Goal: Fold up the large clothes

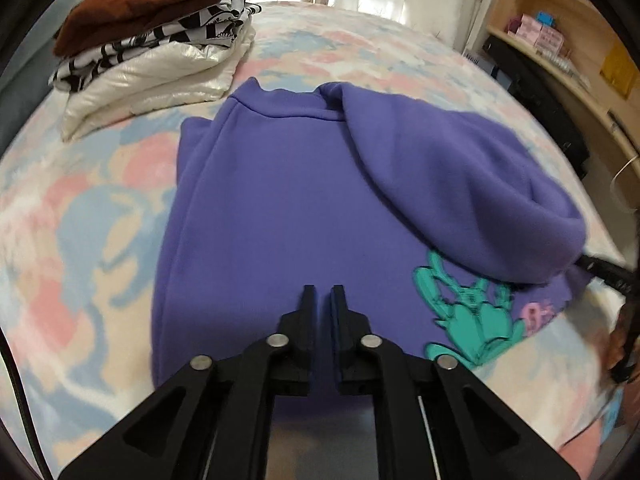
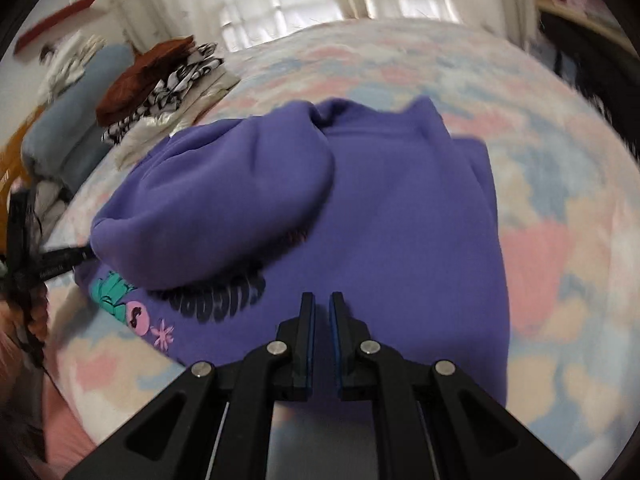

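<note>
Soft daylight from curtained window (image 2: 320, 4); motion blur, fisheye-warped dark edges.

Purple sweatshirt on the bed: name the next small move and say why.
Probably open both claws and bring them down to the near hem of the purple sweatshirt. The left claw and right claw are shut on nothing, and the sweatshirt lies only part folded, one sleeve across it.
</note>
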Demonstrator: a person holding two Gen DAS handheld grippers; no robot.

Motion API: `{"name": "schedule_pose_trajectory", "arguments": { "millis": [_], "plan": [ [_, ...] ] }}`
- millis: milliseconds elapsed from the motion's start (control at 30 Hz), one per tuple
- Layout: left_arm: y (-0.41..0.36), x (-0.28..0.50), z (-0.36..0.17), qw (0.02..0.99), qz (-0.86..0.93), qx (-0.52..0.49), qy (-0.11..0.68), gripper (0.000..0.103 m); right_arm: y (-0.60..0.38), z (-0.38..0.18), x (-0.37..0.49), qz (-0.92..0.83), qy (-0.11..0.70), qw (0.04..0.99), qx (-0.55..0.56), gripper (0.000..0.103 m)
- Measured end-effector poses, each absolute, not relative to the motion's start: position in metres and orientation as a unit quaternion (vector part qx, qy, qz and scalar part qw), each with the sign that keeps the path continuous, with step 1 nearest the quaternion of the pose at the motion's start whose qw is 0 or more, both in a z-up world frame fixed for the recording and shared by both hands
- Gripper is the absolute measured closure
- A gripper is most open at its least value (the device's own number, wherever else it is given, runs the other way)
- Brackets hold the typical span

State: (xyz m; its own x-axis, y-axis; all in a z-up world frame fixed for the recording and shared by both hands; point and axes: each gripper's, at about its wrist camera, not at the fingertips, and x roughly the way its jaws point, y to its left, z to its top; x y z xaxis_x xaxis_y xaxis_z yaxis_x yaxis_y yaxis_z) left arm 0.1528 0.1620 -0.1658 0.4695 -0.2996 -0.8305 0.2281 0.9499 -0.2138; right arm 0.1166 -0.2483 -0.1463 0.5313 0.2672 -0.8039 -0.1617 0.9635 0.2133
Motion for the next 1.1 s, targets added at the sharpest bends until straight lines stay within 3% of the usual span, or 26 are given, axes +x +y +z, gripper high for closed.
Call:
{"name": "schedule_pose_trajectory", "arguments": {
  "millis": [100,167,233,533,833,900,1033,1100],
  "plan": [
    [0.162,0.149,-0.16,0.85,-0.19,-0.079,0.484,0.081,-0.255,-0.148,0.107,0.135,0.465,0.868,0.104,0.085],
    [0.159,0.149,-0.155,0.846,-0.213,-0.1,0.479,0.069,-0.253,-0.146,0.103,0.145,0.46,0.866,0.129,0.061],
    [0.155,0.149,-0.153,0.839,-0.237,-0.128,0.473,0.061,-0.252,-0.144,0.1,0.159,0.452,0.864,0.154,0.056],
    [0.125,0.164,-0.172,0.804,-0.306,-0.229,0.455,0.057,-0.245,-0.152,0.119,0.231,0.434,0.818,0.3,0.051],
    [0.107,0.183,-0.193,0.799,-0.3,-0.286,0.436,0.057,-0.228,-0.172,0.148,0.235,0.423,0.811,0.329,0.051],
    [0.108,0.183,-0.191,0.803,-0.294,-0.309,0.416,0.059,-0.224,-0.17,0.151,0.235,0.412,0.815,0.332,0.051],
    [0.119,0.178,-0.183,0.818,-0.247,-0.357,0.376,0.094,-0.214,-0.162,0.158,0.229,0.4,0.825,0.327,0.052],
    [0.124,0.177,-0.177,0.822,-0.213,-0.375,0.372,0.096,-0.21,-0.159,0.159,0.215,0.401,0.834,0.313,0.07]
  ]
}}
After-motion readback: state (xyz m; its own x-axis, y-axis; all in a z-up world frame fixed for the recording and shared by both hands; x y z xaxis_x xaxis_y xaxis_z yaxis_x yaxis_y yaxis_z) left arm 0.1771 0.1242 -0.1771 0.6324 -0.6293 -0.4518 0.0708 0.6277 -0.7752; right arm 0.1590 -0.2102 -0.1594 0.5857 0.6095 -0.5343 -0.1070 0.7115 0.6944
